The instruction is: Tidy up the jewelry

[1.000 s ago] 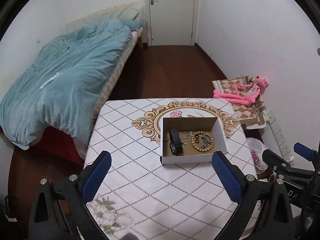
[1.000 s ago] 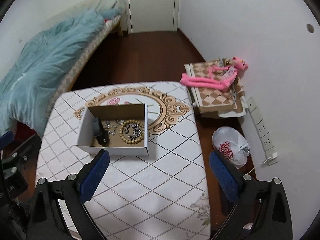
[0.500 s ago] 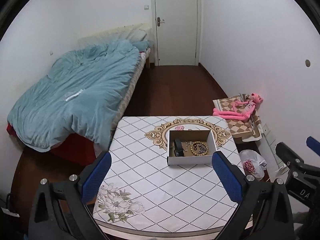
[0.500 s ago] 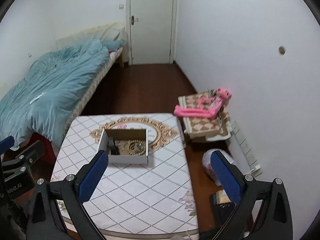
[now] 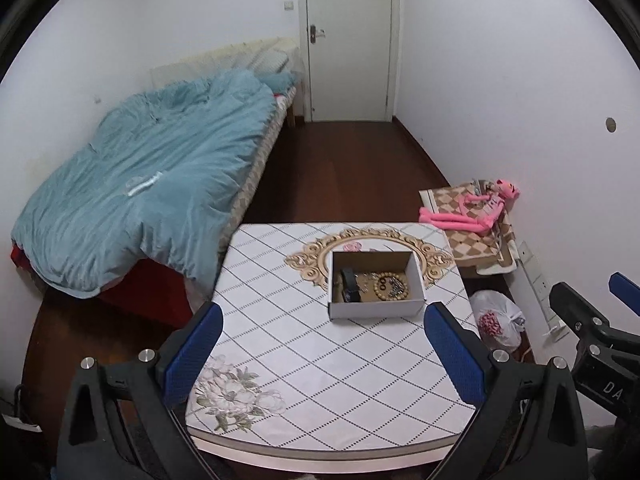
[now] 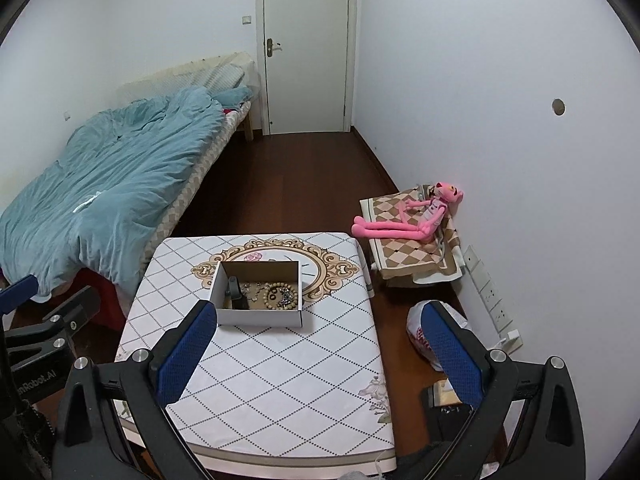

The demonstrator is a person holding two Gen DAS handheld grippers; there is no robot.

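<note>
From where I stand, the jewelry sits gathered in a small white cardboard box [image 5: 376, 285] placed toward the far end of the table [image 5: 320, 380], on the gold ornamental medallion printed there. I judge the box is there to keep the loose pieces corralled: inside lie a black watch-like band [image 5: 349, 285] at the left, a wooden bead bracelet [image 5: 392, 288] at the right, and a tangle of small metal pieces [image 5: 366, 280] between them, too small to tell apart.

The left gripper [image 5: 324, 354] hangs above the near part of the table, its blue-padded fingers spread wide with nothing between them. The box lies ahead of it, on the far side and a little to the right, well apart. The right gripper [image 6: 316, 350] is likewise spread wide and empty, held over the near right part of the table and past its right edge; the box lies ahead and to its left, well clear of the left finger.

Both seem held high and back, probably so the whole table stays visible. Nothing lies on the table outside the box, so the organizing looks finished or not begun; I cannot tell which.
</note>
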